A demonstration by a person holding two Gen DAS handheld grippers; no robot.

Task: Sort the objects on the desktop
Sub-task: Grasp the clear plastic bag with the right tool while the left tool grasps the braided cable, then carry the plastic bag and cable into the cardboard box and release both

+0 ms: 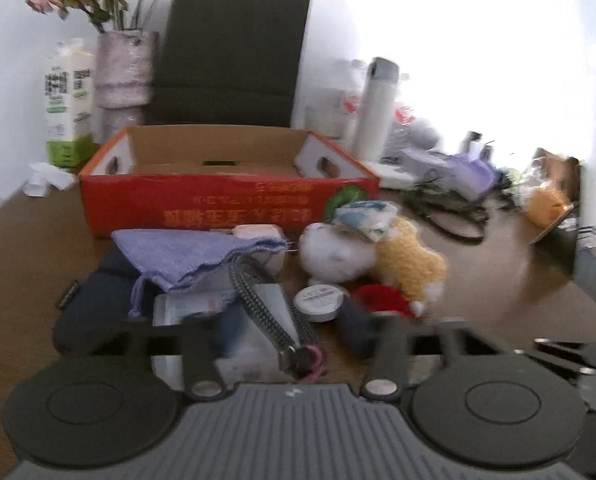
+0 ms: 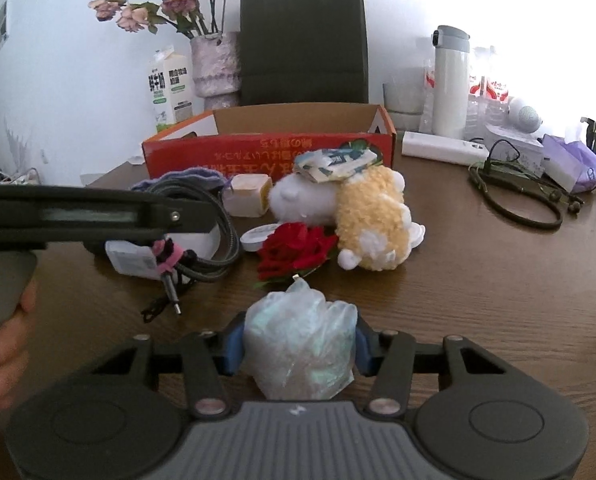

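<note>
Crinkly translucent plastic bag (image 2: 300, 344) squeezed between blue-padded fingers (image 2: 231, 346).

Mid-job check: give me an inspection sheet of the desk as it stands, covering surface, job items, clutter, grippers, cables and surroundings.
Surface: brown wood-grain table, crowded at centre and right.
Job's things: red cardboard box open, nothing seen inside; plush toy lying on its side with a small packet on it; red fabric rose; round tin; purple cloth.
Clutter: milk carton, flower vase, dark paper bag, white flask, tissue pack.
Grippers: right gripper shut on a crinkled plastic bag; left gripper at the braided cable, its grip hidden.
Cables: coiled braided cable with pink tie; dark cord looped at right.
Surroundings: white wall, strong glare at right.
</note>
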